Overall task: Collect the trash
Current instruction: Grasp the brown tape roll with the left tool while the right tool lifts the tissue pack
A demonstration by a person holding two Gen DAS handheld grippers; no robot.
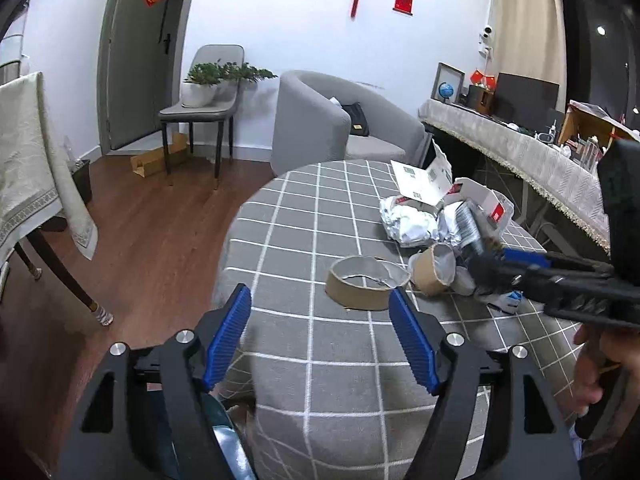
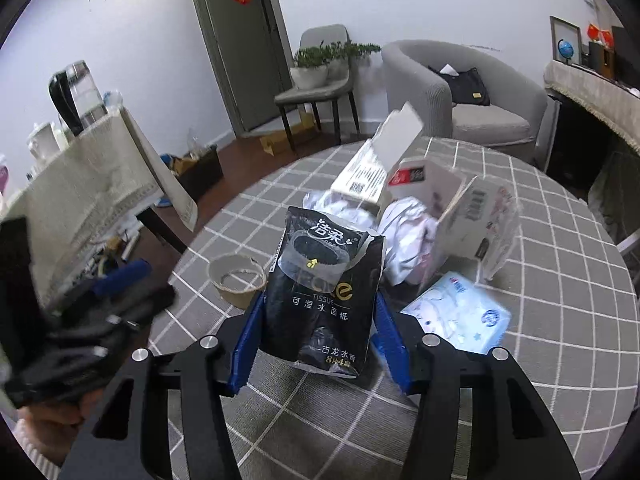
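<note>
**Right tool closing on tissue pack; left tool nearing tape core**

Landmark: the black tissue pack [image 2: 326,292], standing at the near edge of the trash pile on the checked tabletop [image 2: 560,320]; the right tool [image 2: 318,320] is straddling its lower half, blue pads flanking both sides and appearing to be touching the film; jaws partly closed, seemingly gripping the soft wrapper, though how firmly cannot be told.

Left of the pack, the cardboard tape core [image 1: 366,282] is lying flat; the left tool [image 1: 320,320] is hovering just short of it, jaws standing wide and holding nothing. Behind the pack: crumpled white paper [image 2: 404,220] and torn white cartons [image 2: 460,200]; right of it, a pale blue wipes packet [image 2: 460,316].

Judgement for this step: the pack looks limp and half-empty, so squeezing gently across its lower body, then lifting straight up, should be avoiding dragging the paper behind; the left tool wants one pad inside the core, one outside its wall.
</note>
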